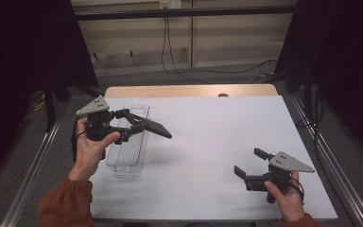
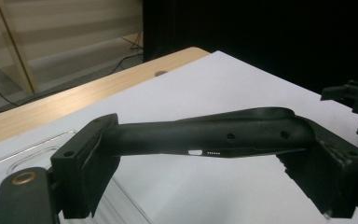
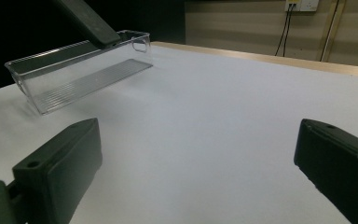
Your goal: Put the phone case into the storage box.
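black tool [image 1: 152,126]: held up over the clear tray [image 1: 123,163] at the table's left | left gripper [image 1: 131,126]: jaws clamped on the tool's handle | right gripper [image 1: 251,165]: jaws spread, empty, near right.

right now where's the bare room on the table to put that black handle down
The widest free patch is the white sheet between the clear bin and the right gripper. The back strip toward the wooden edge is free too. It is crowded at the left, where the left gripper holds the black handle over the bin.
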Demonstrator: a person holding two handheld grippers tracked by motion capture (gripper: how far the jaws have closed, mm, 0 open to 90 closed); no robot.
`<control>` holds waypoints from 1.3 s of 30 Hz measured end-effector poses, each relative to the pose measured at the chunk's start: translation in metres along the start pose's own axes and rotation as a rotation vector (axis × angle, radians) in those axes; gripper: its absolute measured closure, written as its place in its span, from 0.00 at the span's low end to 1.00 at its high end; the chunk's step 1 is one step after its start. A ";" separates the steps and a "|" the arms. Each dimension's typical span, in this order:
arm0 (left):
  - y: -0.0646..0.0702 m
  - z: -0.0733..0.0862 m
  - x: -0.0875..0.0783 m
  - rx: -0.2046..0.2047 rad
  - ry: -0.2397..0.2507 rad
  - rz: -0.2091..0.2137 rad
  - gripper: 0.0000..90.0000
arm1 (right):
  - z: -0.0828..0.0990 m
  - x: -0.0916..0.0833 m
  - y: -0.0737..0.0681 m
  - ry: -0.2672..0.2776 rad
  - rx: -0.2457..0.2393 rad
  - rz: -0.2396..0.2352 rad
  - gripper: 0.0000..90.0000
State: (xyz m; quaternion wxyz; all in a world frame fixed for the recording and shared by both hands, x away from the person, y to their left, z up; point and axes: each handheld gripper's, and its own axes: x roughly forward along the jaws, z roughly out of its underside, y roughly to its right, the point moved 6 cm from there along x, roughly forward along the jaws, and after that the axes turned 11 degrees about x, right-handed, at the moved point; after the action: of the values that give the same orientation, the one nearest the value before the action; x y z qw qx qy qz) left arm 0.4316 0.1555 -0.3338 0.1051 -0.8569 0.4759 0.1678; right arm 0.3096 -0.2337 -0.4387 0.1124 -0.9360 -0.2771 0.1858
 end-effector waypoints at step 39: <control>-0.057 -0.010 -0.020 -0.074 -0.040 -0.225 0.16 | 0.000 -0.002 0.010 0.038 -0.041 0.076 0.00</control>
State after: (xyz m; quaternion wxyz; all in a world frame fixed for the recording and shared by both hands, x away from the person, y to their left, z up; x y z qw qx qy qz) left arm 0.4722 0.1974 -0.3161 0.1008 -0.9048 0.3679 0.1894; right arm 0.3129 -0.2435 -0.4412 0.0914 -0.9512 -0.2431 0.1666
